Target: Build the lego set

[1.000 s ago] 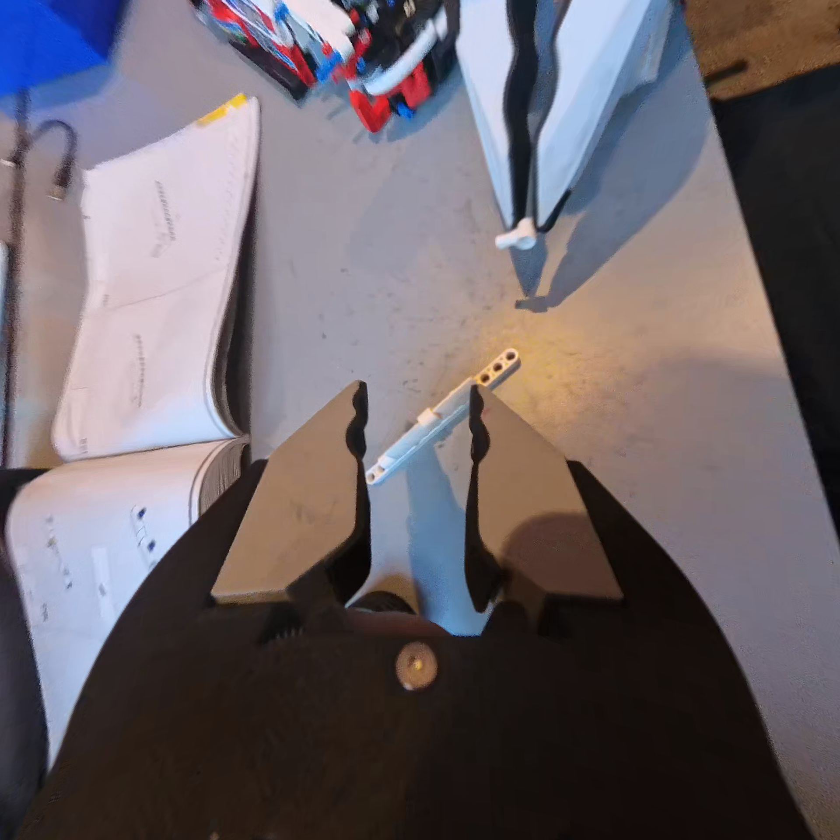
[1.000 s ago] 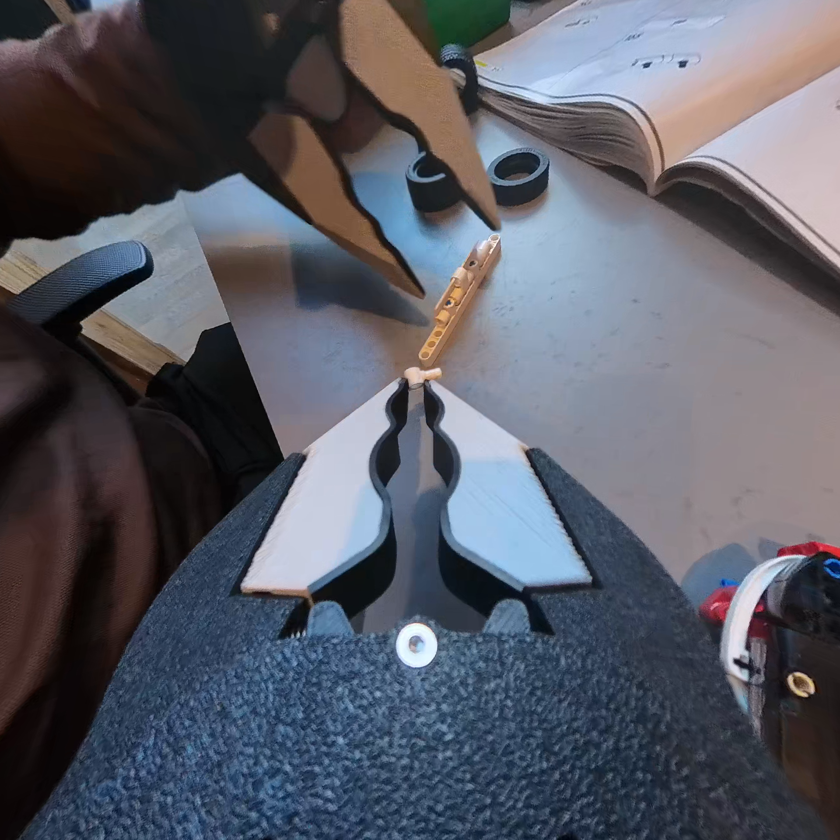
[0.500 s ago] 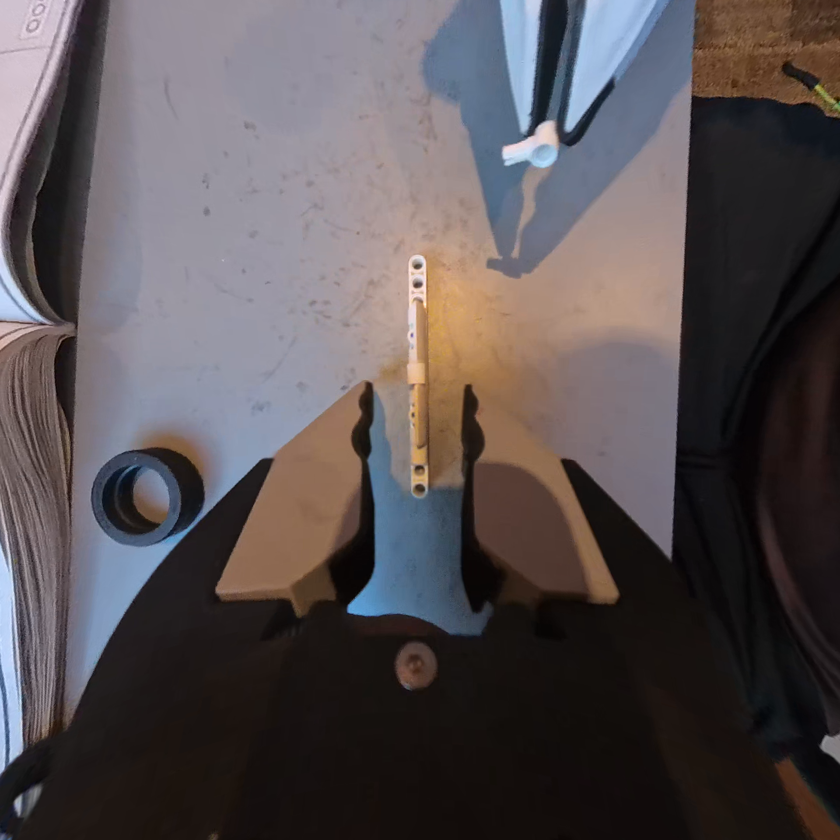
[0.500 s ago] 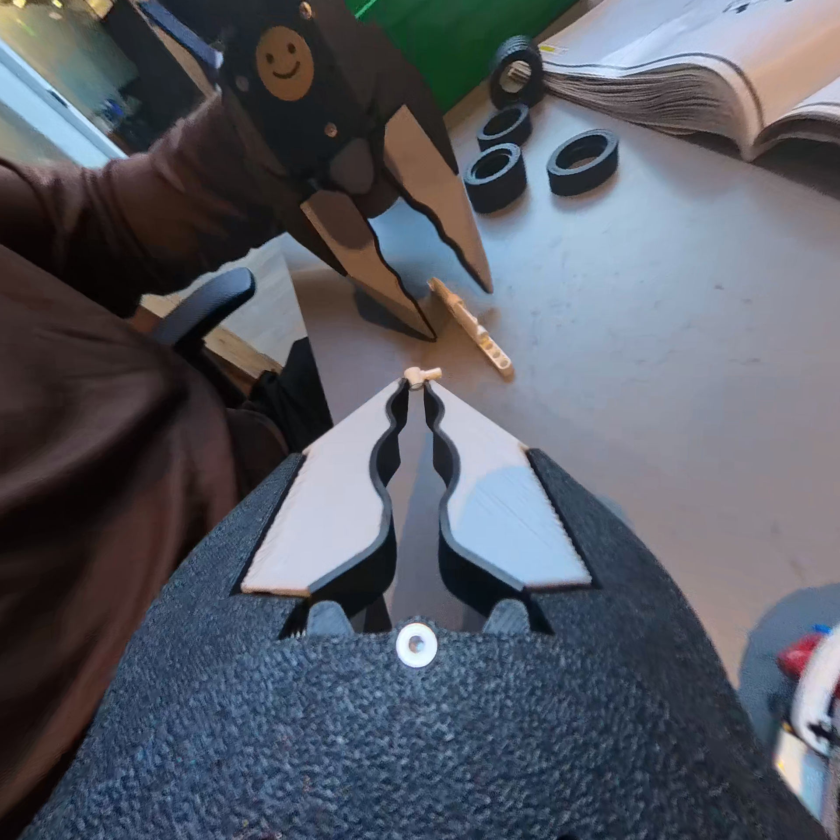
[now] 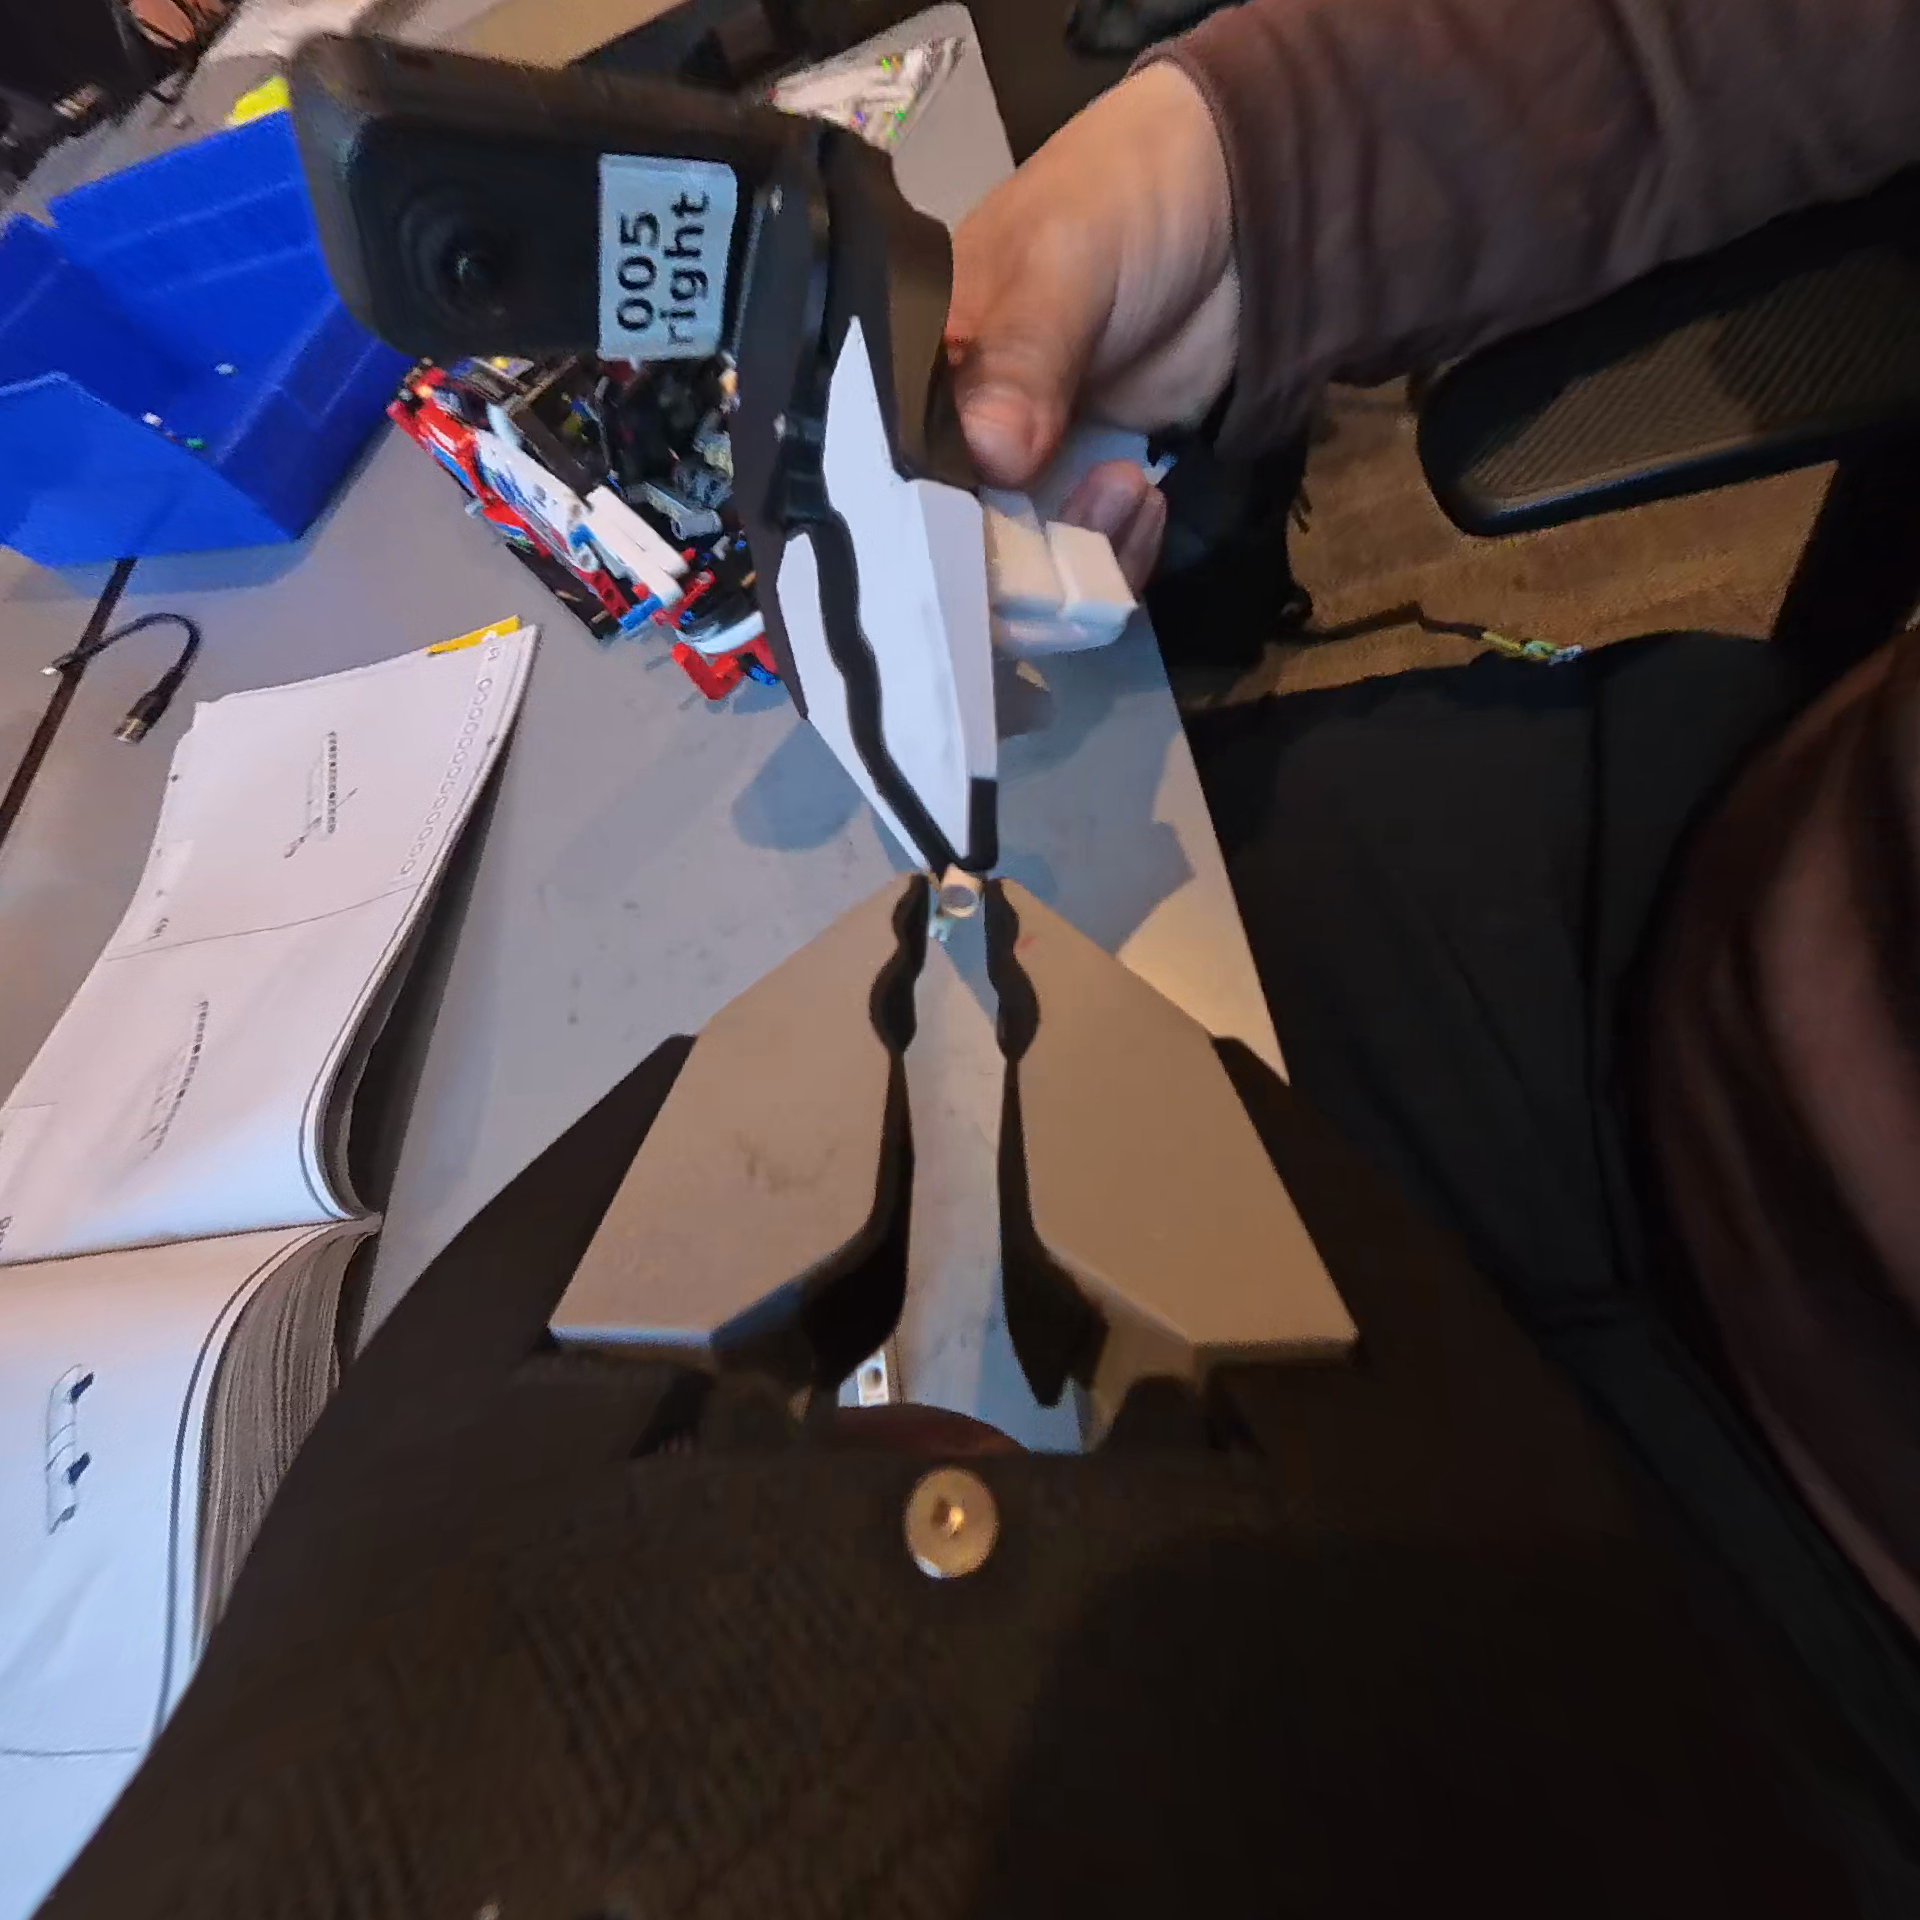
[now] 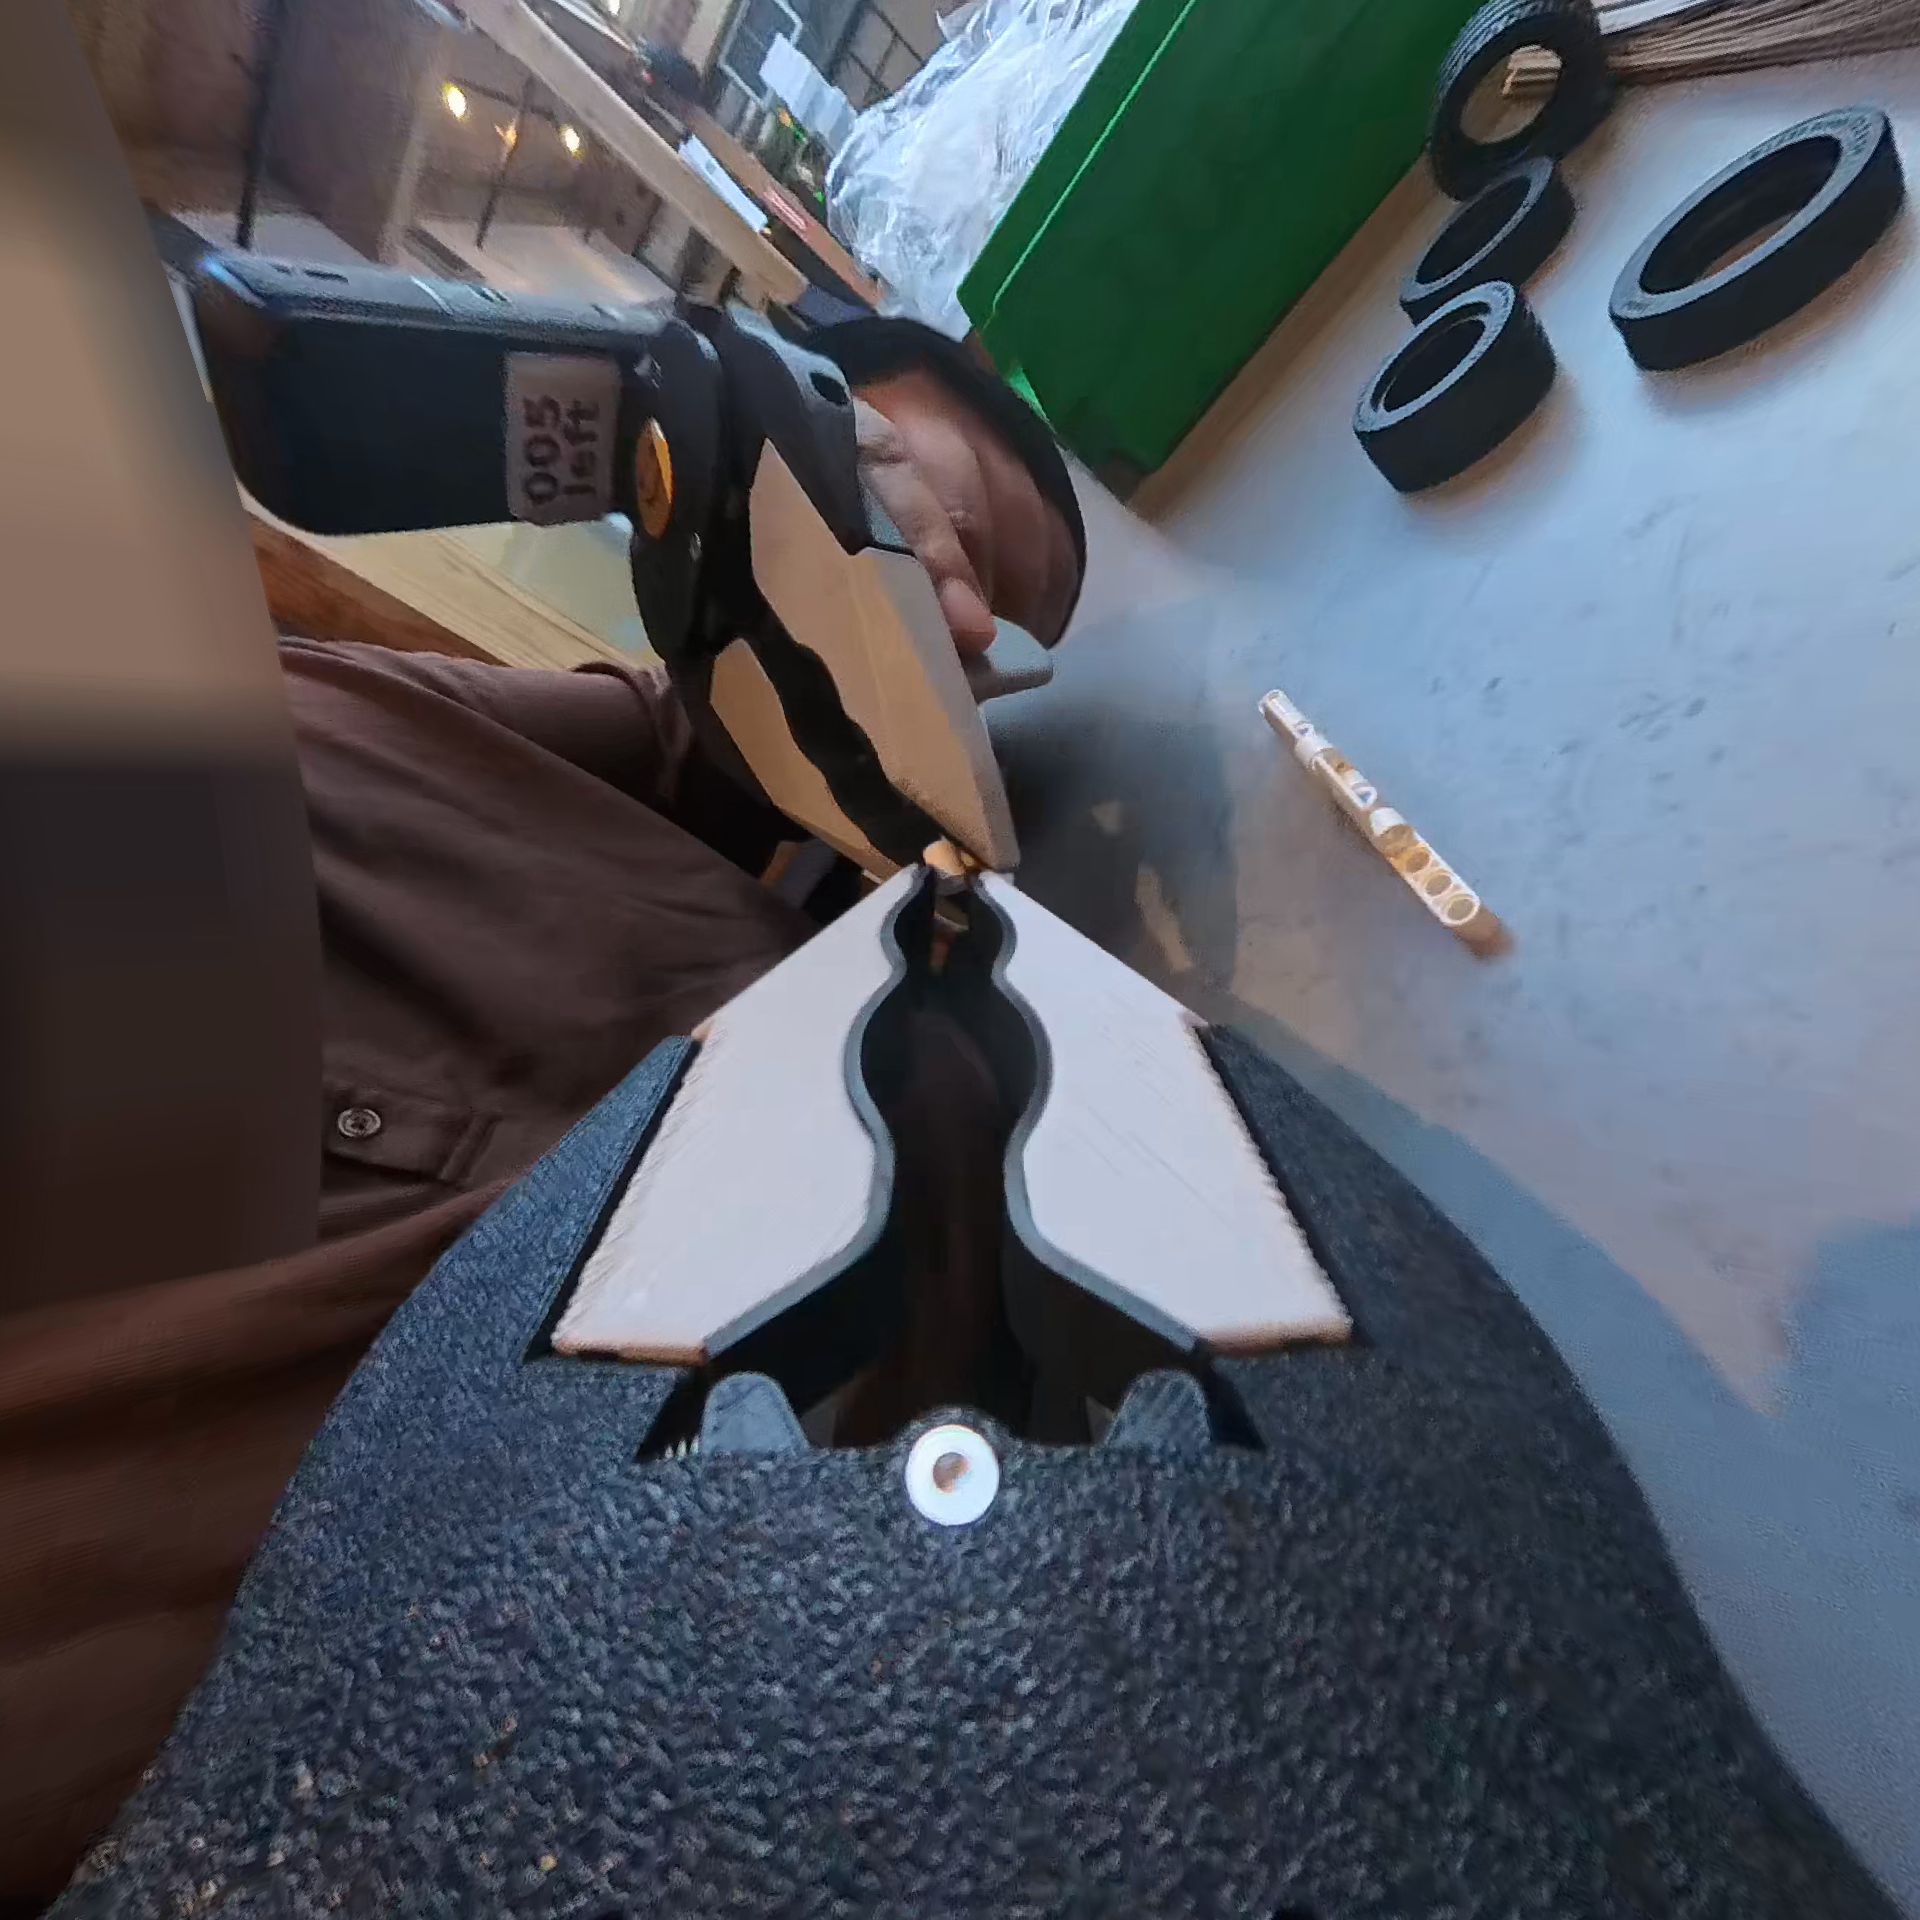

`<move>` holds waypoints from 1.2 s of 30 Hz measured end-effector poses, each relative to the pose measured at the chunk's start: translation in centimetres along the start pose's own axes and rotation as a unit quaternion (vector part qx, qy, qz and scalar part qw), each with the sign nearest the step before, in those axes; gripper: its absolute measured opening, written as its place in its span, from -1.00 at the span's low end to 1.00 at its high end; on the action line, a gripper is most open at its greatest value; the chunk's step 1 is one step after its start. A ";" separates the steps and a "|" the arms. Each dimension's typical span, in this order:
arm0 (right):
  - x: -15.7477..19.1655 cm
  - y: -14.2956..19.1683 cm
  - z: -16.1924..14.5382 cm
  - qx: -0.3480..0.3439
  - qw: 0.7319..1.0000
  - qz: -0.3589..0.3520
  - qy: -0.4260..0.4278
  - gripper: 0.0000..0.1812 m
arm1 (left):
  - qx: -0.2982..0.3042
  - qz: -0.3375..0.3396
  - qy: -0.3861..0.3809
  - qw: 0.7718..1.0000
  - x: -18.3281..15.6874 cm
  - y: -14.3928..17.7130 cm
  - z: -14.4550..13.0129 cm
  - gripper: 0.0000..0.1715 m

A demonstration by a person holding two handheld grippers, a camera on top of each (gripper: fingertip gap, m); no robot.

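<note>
A: Left wrist view?
B: Left gripper [image 5: 954, 902] and right gripper [image 5: 951, 862] tip to tip, both pinching small white pin [image 5: 956, 896]. Blue bin [image 5: 177, 343], contents unclear; open booklet [image 5: 249, 914], half-built model [image 5: 603, 499] on grey table [image 5: 644, 831].

A: Right wrist view?
B: Same pinch above table edge. White beam [image 6: 1377, 821] flat on table, apart; black tires [image 6: 1455, 390] near green box [image 6: 1174, 218].

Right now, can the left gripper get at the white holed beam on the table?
Probably yes. The beam lies alone on bare table. But the left gripper is tip to tip with the right gripper around a small connector, so it must leave that first.
</note>
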State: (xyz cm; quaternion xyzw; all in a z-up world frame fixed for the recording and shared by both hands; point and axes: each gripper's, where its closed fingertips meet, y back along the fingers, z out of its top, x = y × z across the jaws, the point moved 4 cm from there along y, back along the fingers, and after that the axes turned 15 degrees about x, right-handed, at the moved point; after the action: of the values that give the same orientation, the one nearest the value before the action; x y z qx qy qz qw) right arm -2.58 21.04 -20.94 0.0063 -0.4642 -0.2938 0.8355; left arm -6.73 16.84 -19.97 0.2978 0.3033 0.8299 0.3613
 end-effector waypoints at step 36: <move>-0.6 -2.3 3.6 0.029 0.924 -0.297 0.241 -0.90 | -0.022 0.086 0.183 0.979 1.1 2.8 -4.3 -0.95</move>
State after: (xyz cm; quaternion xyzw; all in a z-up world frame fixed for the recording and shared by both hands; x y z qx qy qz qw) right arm -6.71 20.36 -20.00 0.2383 -0.2344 -0.5046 0.7960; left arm -11.55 14.92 -20.39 0.1577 0.3197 0.9047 0.2334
